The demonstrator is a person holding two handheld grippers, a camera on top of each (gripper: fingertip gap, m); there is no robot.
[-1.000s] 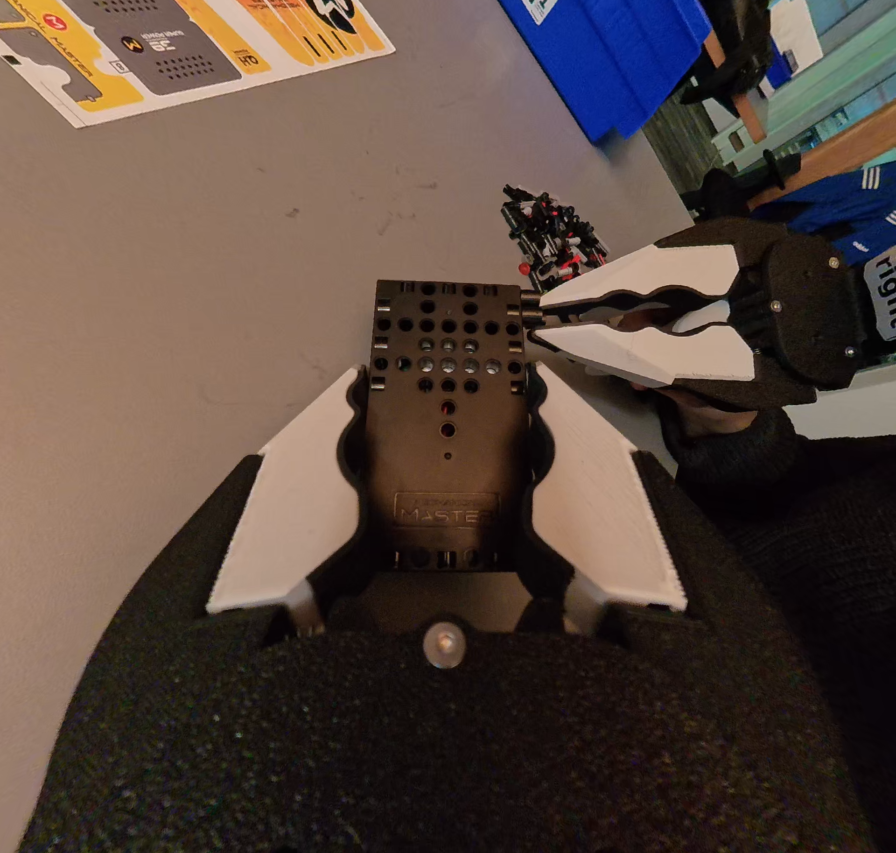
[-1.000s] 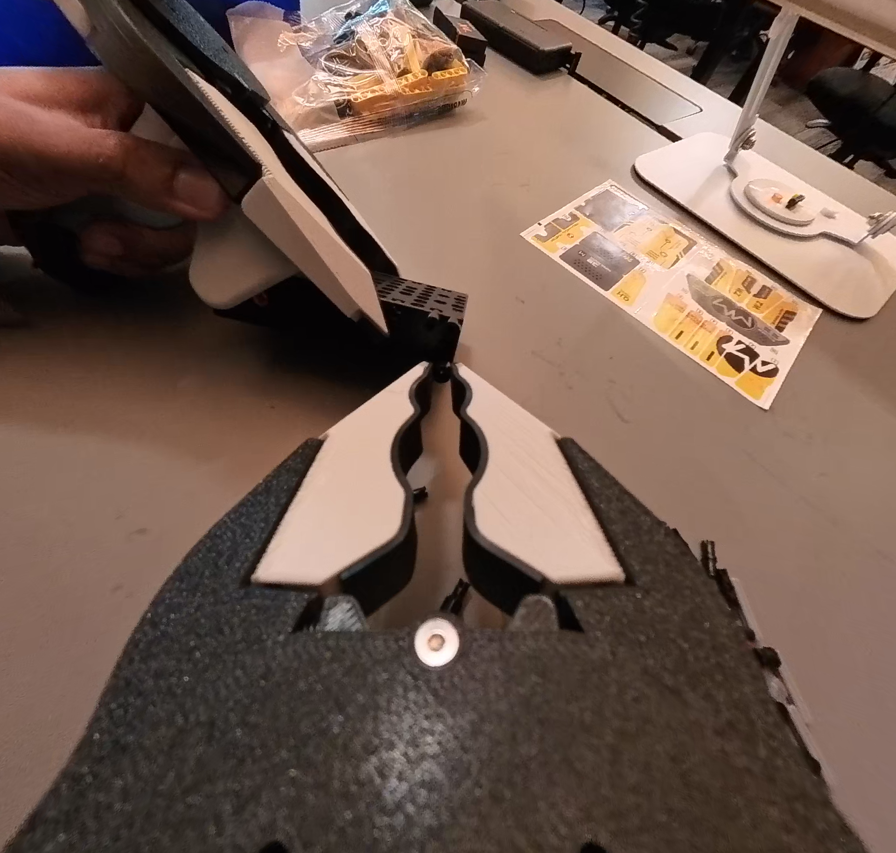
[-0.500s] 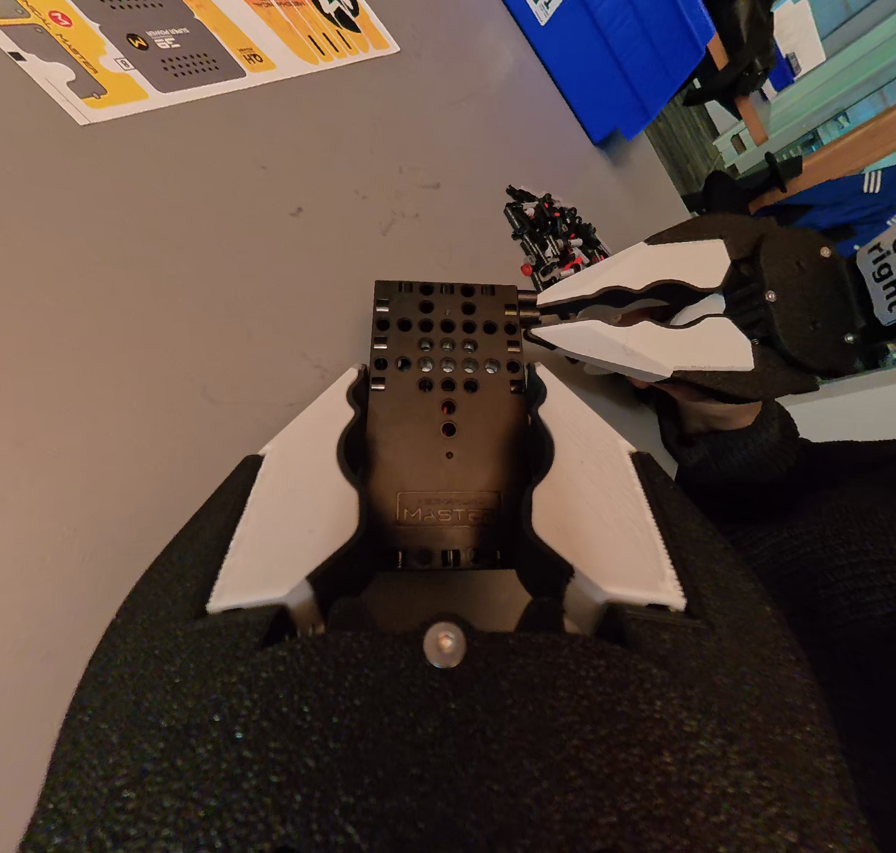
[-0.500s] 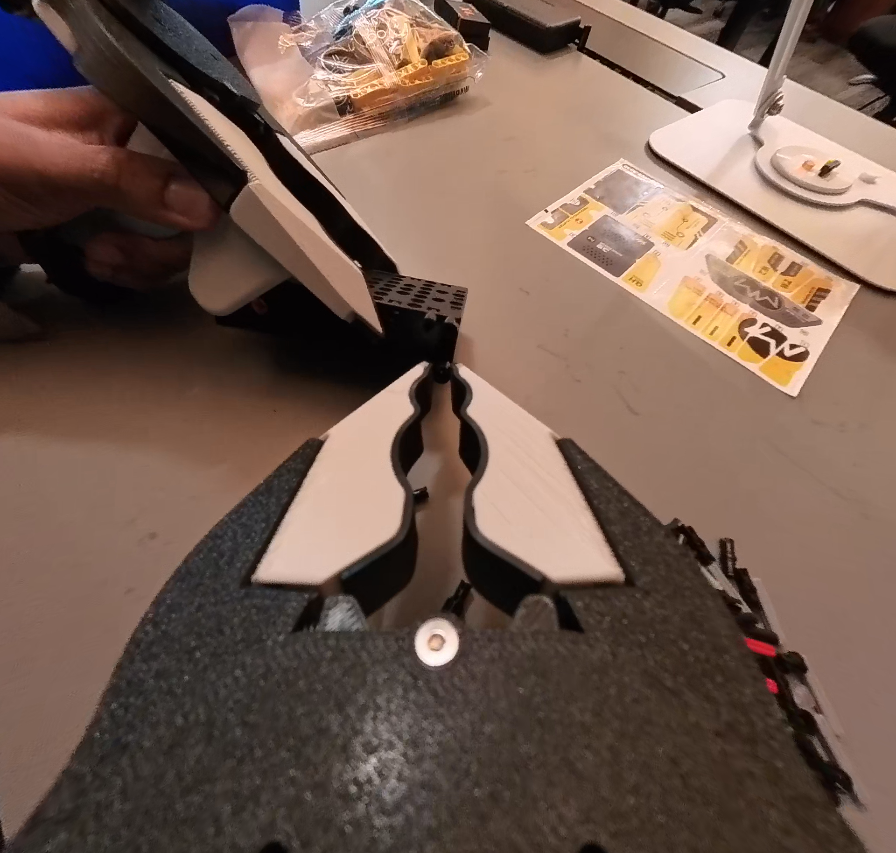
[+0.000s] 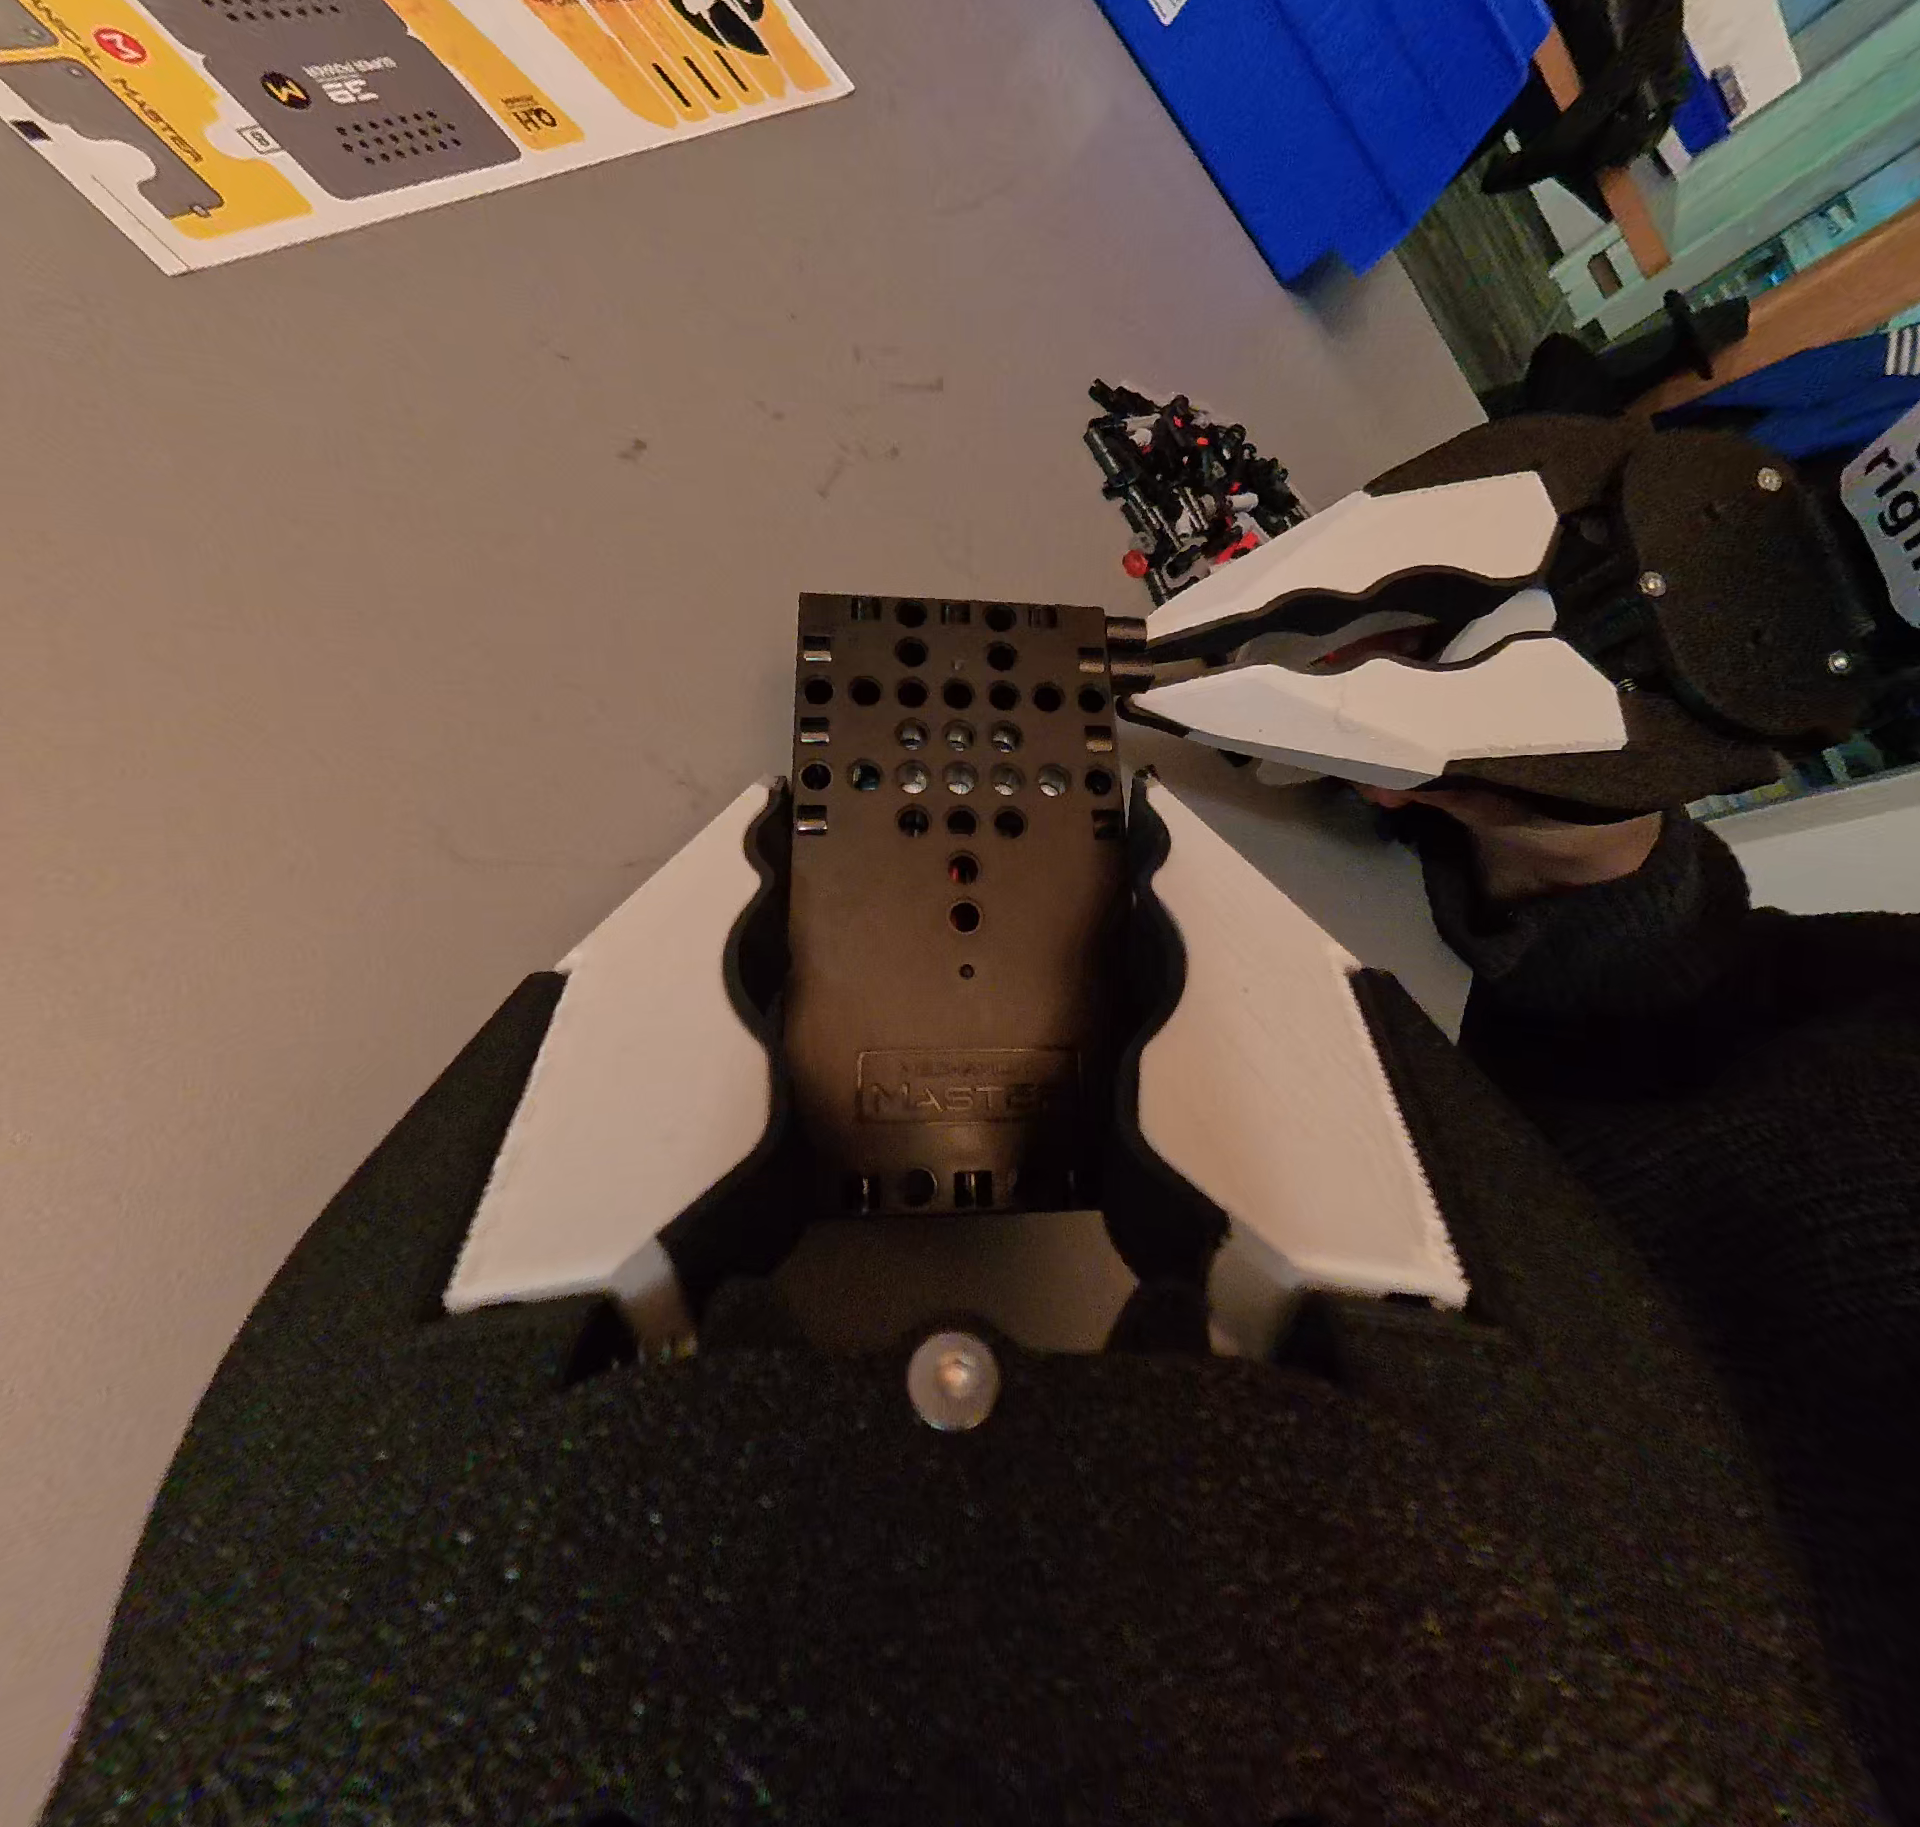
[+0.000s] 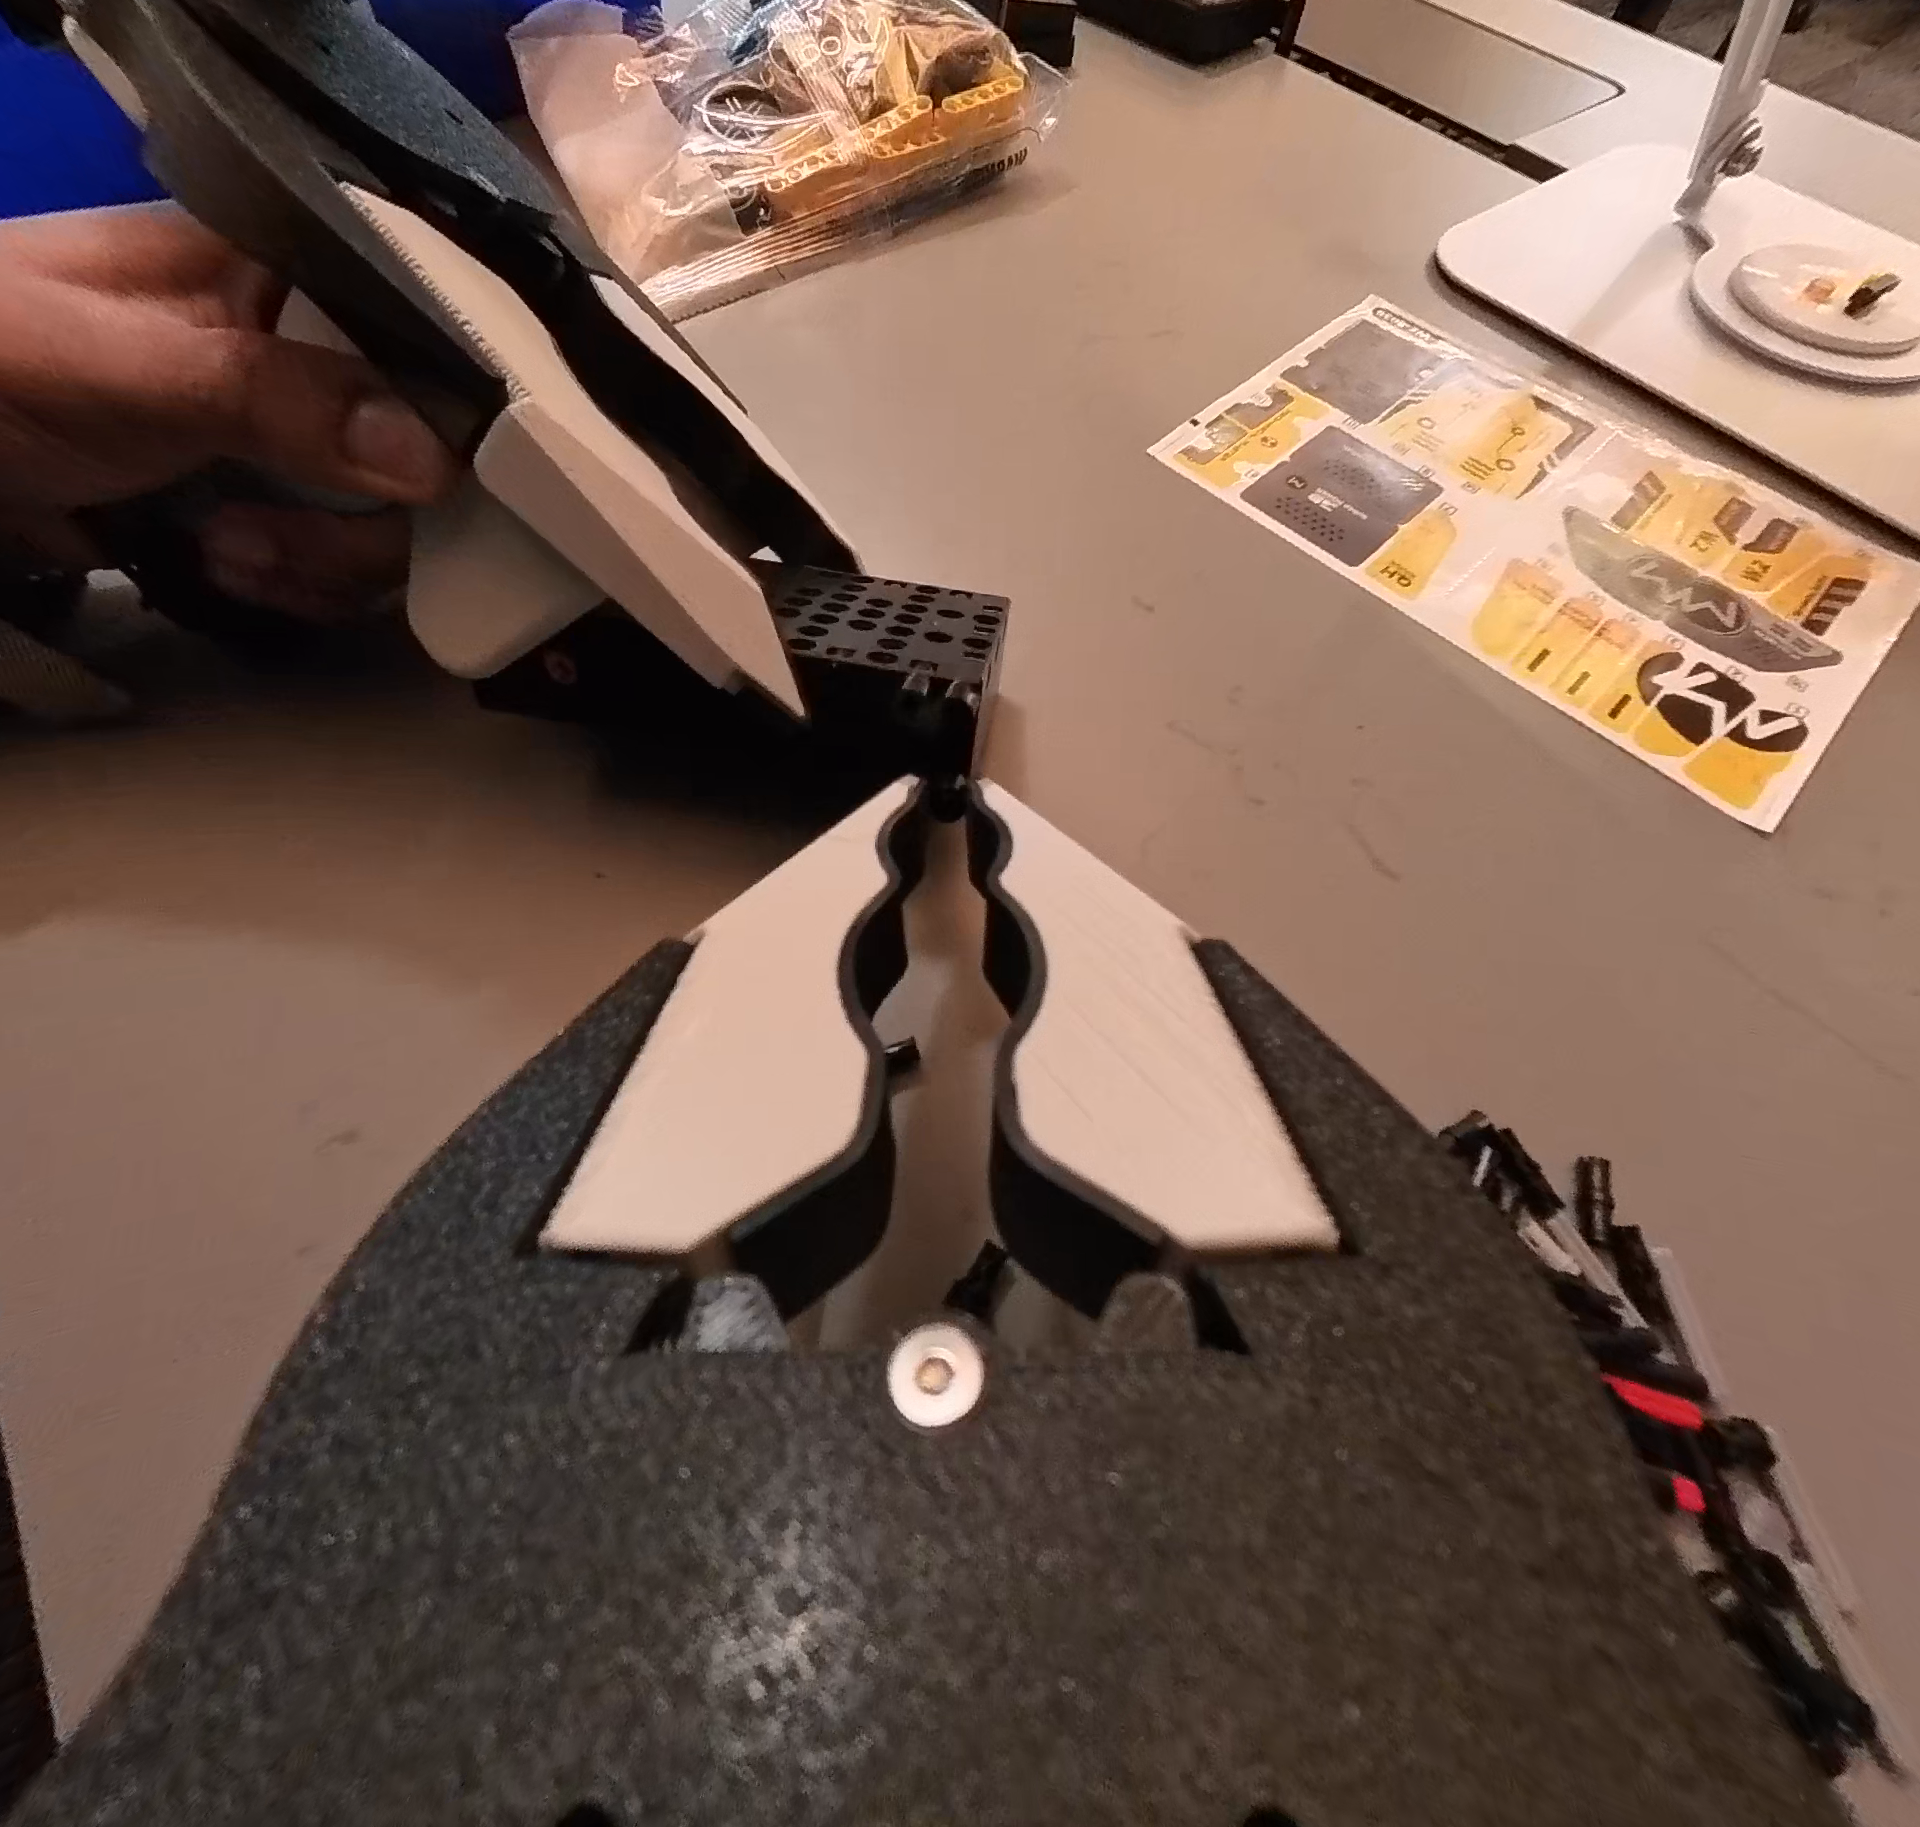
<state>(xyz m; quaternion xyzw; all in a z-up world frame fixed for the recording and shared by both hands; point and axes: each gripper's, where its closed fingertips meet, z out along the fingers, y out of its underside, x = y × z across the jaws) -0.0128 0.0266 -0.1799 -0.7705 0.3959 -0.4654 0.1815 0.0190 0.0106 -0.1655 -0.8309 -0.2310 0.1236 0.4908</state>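
Note:
My left gripper (image 5: 956,790) is shut on a black perforated block (image 5: 951,842) and holds it just above the grey table. The block also shows in the right wrist view (image 6: 894,634), with the left gripper (image 6: 769,655) coming in from the upper left, held by a hand. My right gripper (image 6: 943,790) is shut on a small black pin (image 6: 945,795), its tip at the block's side face, where other pins stick out. In the left wrist view the right gripper (image 5: 1138,671) meets the block's right edge.
A yellow and grey sticker sheet (image 6: 1538,551) lies on the table to the right. A clear bag of yellow parts (image 6: 821,125) lies behind. A pile of small black and red pins (image 5: 1184,489) sits near the table edge. A blue bin (image 5: 1299,63) and a white stand base (image 6: 1662,302) stand farther off. Left tips to right tips: about 5 centimetres.
The right gripper has tilted slightly and keeps the pin pressed at the block's side. The left gripper holds the block still.

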